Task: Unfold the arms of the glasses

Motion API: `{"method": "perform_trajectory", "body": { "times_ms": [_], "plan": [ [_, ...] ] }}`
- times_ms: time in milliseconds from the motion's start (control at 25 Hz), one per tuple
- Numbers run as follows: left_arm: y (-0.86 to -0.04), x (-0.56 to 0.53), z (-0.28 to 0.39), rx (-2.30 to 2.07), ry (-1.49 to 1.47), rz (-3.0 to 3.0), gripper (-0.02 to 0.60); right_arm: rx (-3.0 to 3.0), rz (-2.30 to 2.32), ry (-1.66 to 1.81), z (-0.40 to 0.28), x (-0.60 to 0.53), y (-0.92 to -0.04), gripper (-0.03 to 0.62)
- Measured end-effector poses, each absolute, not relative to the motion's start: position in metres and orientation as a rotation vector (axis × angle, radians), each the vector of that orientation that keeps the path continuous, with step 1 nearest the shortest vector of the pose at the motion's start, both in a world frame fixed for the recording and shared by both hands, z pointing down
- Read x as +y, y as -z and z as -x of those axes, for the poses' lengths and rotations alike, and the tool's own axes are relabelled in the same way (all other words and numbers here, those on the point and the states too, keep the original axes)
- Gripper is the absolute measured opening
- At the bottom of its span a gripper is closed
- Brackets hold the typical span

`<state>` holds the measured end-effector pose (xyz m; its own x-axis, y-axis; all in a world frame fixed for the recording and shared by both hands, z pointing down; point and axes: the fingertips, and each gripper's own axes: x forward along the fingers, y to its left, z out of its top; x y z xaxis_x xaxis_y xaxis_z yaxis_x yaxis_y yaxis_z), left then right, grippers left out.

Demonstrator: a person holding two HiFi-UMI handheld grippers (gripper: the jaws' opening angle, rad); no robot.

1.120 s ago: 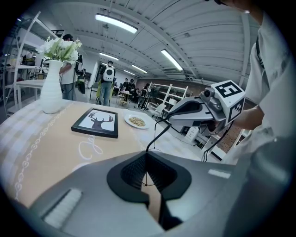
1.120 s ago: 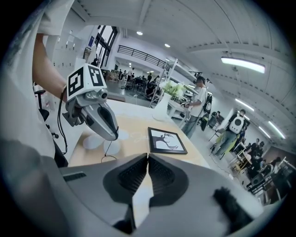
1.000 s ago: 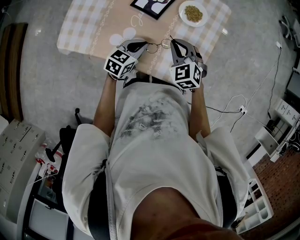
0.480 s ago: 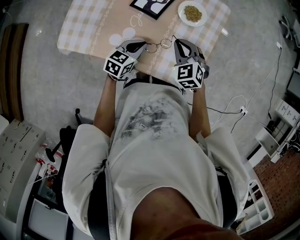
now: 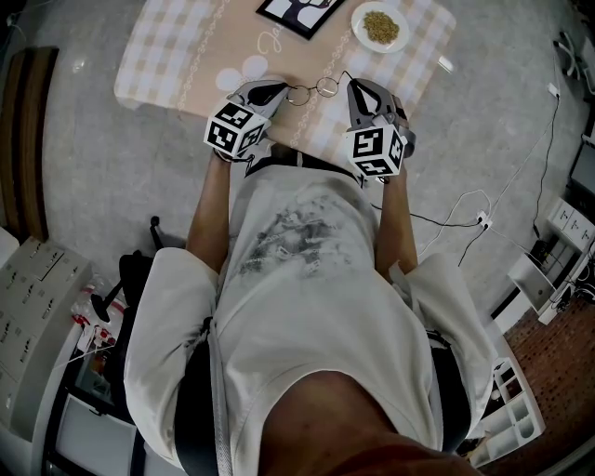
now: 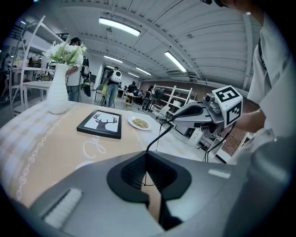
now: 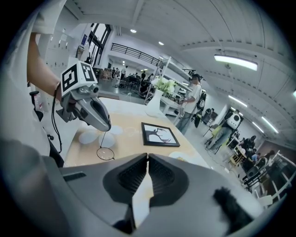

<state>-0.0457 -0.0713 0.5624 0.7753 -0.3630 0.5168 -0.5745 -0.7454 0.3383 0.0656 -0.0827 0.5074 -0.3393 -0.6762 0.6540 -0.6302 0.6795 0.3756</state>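
Thin round-lens wire glasses [image 5: 314, 89] hang just above the checked tablecloth [image 5: 177, 51], between my two grippers. My left gripper [image 5: 282, 91] is shut on the glasses' left end. In the left gripper view a thin black arm [image 6: 159, 134] rises from the shut jaws toward my right gripper [image 6: 170, 120]. My right gripper [image 5: 350, 85] is shut on the far end of that arm. In the right gripper view one round lens [image 7: 105, 153] dangles under my left gripper [image 7: 107, 127]. The right jaws there stand closed, and the arm between them is hidden.
A black-framed deer picture [image 5: 296, 11] and a white plate of grain [image 5: 383, 26] lie farther back on the table. A white vase of flowers [image 6: 58, 95] stands at the table's far left. People and shelving fill the hall behind. Cables run over the floor on the right.
My right gripper has edged slightly to the right with the arm's end. The left gripper and the lenses have stayed put.
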Motion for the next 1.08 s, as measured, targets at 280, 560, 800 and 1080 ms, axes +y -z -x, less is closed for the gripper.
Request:
{"method": "perform_trajectory", "body": {
  "times_ms": [280, 560, 800, 1080],
  "plan": [
    [-0.5625, -0.0698, 0.0473, -0.722, -0.578, -2.47, 0.008, -2.06, -0.999, 0.066, -0.0652, -0.0821, -0.5082, 0.024],
    [-0.5628, -0.0709, 0.0491, -0.742, -0.575, -2.465, 0.008, -2.064, -0.994, 0.07, -0.064, -0.0831, -0.5081, 0.023],
    [-0.5632, -0.0716, 0.0501, -0.749, -0.57, -2.458, 0.008, -2.064, -0.989, 0.072, -0.064, -0.0834, -0.5082, 0.024],
    [-0.5635, -0.0734, 0.0496, -0.751, -0.569, -2.457, 0.008, -2.063, -0.987, 0.073, -0.0649, -0.084, -0.5087, 0.024]
  ]
}}
